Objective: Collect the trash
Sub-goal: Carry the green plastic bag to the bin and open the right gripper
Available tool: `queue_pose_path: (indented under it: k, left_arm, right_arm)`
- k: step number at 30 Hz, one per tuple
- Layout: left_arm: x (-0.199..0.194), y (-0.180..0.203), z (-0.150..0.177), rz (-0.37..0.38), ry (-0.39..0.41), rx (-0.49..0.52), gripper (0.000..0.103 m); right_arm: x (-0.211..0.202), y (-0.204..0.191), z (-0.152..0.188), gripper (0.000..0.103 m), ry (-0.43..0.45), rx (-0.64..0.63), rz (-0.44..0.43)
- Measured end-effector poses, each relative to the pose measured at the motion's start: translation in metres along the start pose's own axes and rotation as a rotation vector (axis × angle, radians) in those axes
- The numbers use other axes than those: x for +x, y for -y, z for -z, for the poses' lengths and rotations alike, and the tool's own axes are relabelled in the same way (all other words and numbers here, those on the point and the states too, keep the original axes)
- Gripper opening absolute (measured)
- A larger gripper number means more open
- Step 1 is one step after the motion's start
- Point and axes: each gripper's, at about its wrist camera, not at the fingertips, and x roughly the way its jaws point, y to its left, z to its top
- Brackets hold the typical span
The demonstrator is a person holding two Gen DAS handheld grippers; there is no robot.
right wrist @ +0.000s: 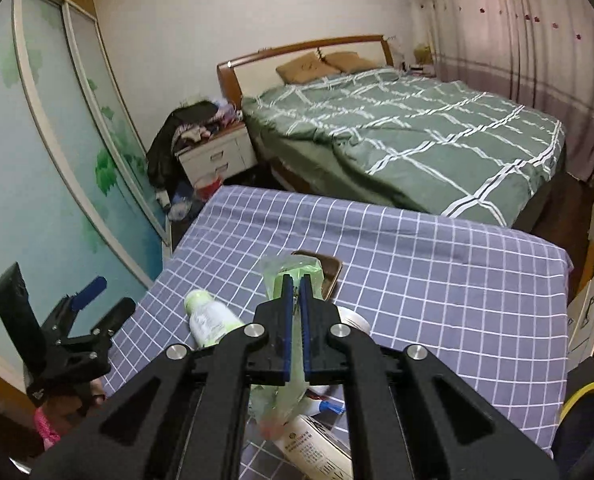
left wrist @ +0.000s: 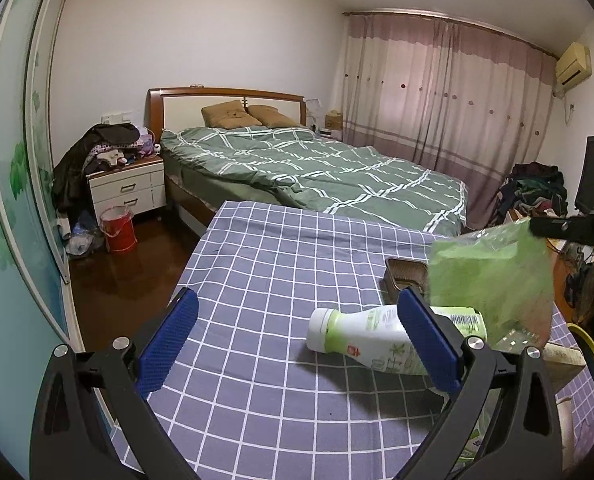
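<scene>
White bottle (right wrist: pixel 317 448) partly behind the right claw (right wrist: pixel 296 292), its label text too blurred.

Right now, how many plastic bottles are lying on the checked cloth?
2. A green-and-white bottle lies left of the right gripper; a white printed bottle lies nearer, beneath the held green bag. More may be hidden behind the bag.

Both wrist cams close, facing bed (left wrist: pixel 317 168).

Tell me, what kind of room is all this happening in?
A lived-in bedroom, by the look of it: a wooden-framed bed with a green checked quilt, a white bedside drawer unit piled with clothes, and long pink curtains.
</scene>
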Motion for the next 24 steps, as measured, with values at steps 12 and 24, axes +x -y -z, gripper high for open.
queue_pose_path:
  k: [12,24]
  left_arm:
    - [0.002,0.001,0.001,-0.002,-0.002,0.014,0.098]
    - [0.001,0.004,0.003,0.007,0.001,0.035,0.098]
  right_arm:
    - [-0.064,0.023,-0.01,0.003,0.153,0.048,0.007]
    - [-0.143,0.096,0.022,0.003,0.283,0.16,0.163]
